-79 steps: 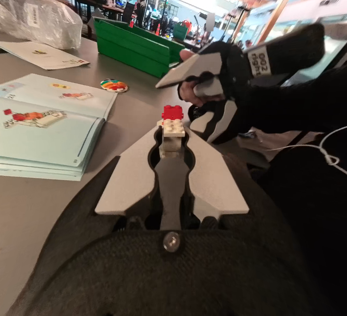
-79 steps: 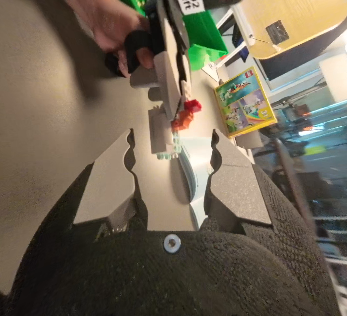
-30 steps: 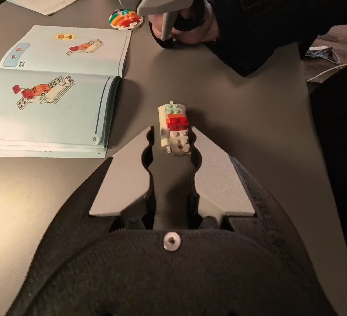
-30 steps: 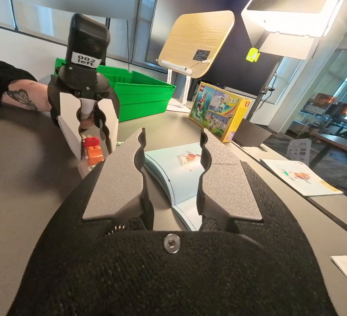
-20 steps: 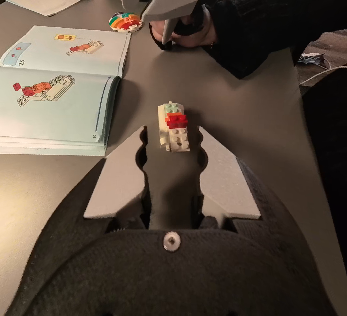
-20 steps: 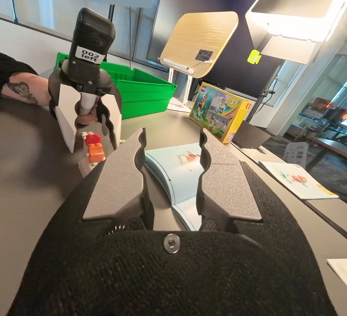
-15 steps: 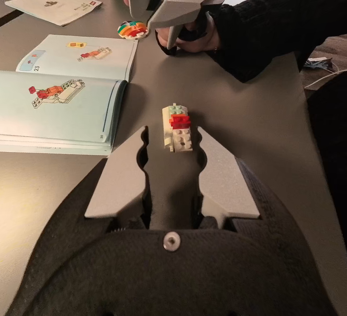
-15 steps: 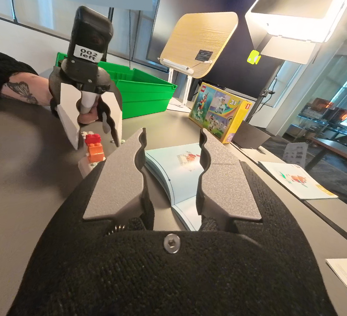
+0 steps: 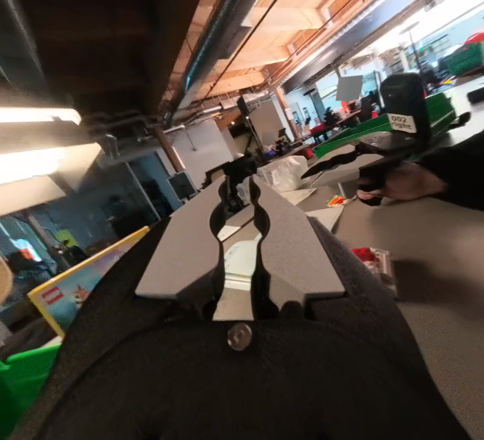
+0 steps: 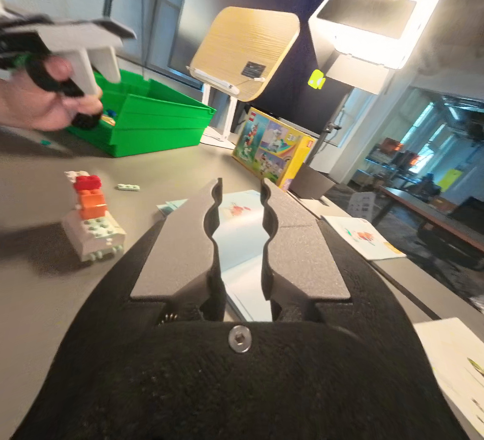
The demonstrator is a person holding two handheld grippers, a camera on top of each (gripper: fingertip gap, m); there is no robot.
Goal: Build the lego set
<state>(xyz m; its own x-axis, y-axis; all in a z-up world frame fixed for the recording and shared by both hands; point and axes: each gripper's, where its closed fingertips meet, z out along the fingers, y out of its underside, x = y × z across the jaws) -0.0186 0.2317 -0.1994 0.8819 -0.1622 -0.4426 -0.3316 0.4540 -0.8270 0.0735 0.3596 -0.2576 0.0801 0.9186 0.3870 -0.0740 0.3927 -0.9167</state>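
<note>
Left wrist view: the left tongs point(image 9: 237, 182) are swinging up and off the lego build point(image 9: 373, 261) they were straddling 0.5 s ago – now empty, fingers slightly parted, aimed across the room. Build's released on the tabletop point(image 9: 419, 231).

Right wrist view: right tongs point(image 10: 241, 186) are hovering empty, released, over the instruction booklet point(image 10: 241, 218) – build point(image 10: 90, 214) sitting beside them, prob. next piece coming from the green bin point(image 10: 157, 123).

Tilted light-wood board on white stand point(image 10: 242, 54) behind the green plastic bins, w/ small dark plaque on its face. Glowing white softbox lamp point(image 10: 372, 24) upper right. Crumpled clear plastic bag point(image 9: 284, 176) on grey surface point(image 10: 170, 165), far end.
</note>
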